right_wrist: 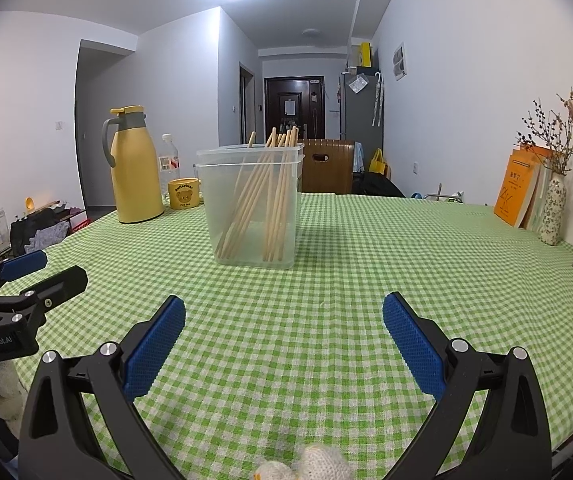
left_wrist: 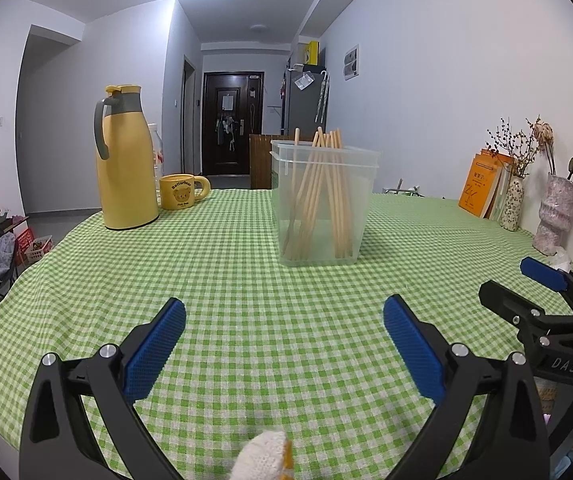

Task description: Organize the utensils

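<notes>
Left wrist: "Butterbear" mug [left_wrist: 182, 191].

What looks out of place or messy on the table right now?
Nothing stands out. The chopsticks stand leaning inside the clear container, which sits upright on the checked tablecloth; nothing is spilled.

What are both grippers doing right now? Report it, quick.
Left gripper: open, jaws wide apart, holding nothing.
Right gripper: open, jaws wide apart, holding nothing.
</notes>
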`<state>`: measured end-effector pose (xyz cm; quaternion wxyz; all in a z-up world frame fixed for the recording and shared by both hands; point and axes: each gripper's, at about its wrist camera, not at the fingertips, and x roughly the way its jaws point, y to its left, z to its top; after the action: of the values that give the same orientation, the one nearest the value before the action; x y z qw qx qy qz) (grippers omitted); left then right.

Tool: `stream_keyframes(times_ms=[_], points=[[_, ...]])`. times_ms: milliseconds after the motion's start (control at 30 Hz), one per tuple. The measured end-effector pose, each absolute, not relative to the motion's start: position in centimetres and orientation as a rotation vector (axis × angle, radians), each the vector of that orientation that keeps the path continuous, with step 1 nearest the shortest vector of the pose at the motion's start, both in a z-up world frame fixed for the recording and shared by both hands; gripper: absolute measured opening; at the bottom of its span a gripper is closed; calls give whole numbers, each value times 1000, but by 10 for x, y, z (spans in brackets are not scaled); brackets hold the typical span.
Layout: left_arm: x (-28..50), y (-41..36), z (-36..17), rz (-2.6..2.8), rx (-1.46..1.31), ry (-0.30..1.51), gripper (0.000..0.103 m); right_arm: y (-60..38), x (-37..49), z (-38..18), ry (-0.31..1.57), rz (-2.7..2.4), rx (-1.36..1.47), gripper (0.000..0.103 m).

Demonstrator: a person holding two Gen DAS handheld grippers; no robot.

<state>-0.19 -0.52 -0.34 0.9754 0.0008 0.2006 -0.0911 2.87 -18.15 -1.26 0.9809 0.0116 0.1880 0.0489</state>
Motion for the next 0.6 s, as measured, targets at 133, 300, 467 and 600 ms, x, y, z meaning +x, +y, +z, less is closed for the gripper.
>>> stream_keyframes(times_ms=[133,300,467,600], points=[[-2,-6,-3,-184,5,404,96,-183,30,-12,379,92,29,95],[-2,-5,-3,-190,1,403,96,-183,31,-13,384,87,26,95],[-2,-4,-2,-193,-4,402,96,-183,32,-14,384,83,29,95],[-3,-5,-2,-197,-1,401,96,-183,32,-14,385,81,30,95]])
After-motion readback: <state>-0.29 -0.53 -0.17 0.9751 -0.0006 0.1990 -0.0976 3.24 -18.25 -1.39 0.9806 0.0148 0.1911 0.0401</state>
